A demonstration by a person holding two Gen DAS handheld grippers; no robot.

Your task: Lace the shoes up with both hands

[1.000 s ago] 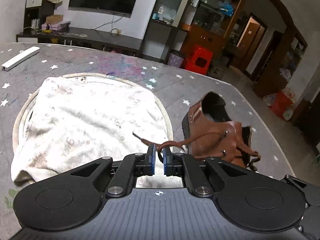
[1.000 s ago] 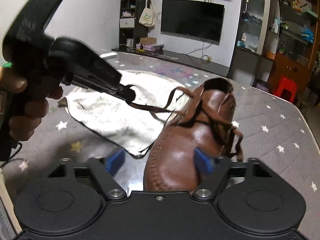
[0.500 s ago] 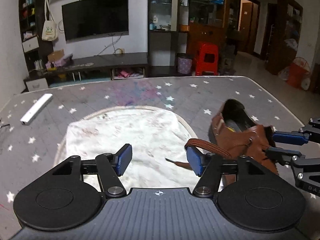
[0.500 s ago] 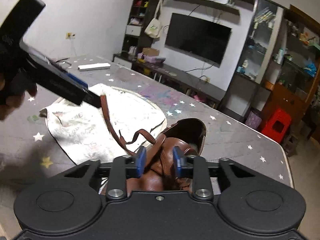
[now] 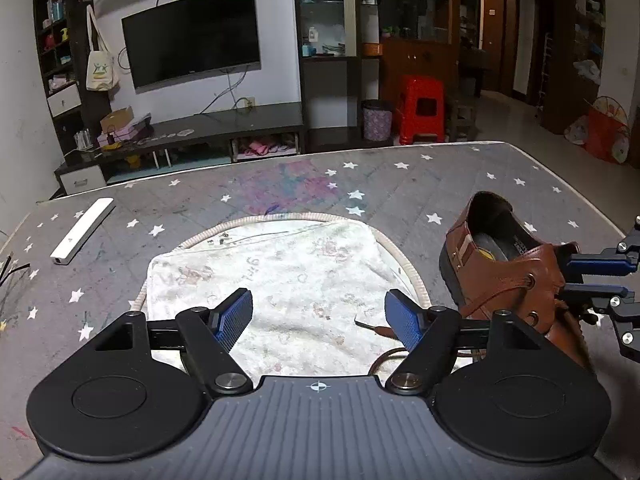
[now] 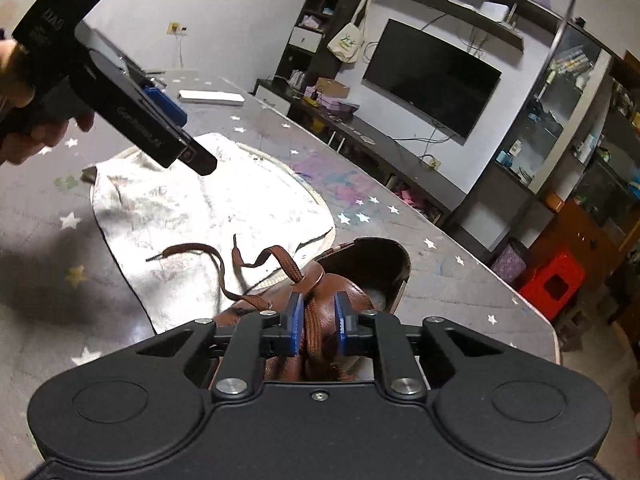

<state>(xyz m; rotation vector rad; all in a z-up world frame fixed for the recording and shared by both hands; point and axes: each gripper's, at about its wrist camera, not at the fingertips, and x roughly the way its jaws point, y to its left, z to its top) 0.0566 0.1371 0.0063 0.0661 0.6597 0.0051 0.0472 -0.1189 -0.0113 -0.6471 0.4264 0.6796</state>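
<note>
Over the white cloth [image 5: 280, 280], your left gripper [image 5: 318, 316] hangs with its fingers wide apart, holding nothing. On the starred table [image 5: 440, 184] beside the cloth sits the brown shoe [image 5: 504, 268]; your right gripper [image 6: 318, 326] straddles its lace [image 6: 312, 320], fingers narrowed but showing gaps either side.

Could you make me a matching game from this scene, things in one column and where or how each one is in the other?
Things:
1. left tool
2. right tool
3. brown shoe
4. white bar

States:
A. lies alone on the star-patterned cover, far left
B. open, above the white cloth, holding nothing
C. stands beside the cloth, laces loose
D. nearly closed around a lace over the shoe

Pairs: 1-B, 2-D, 3-C, 4-A
</note>
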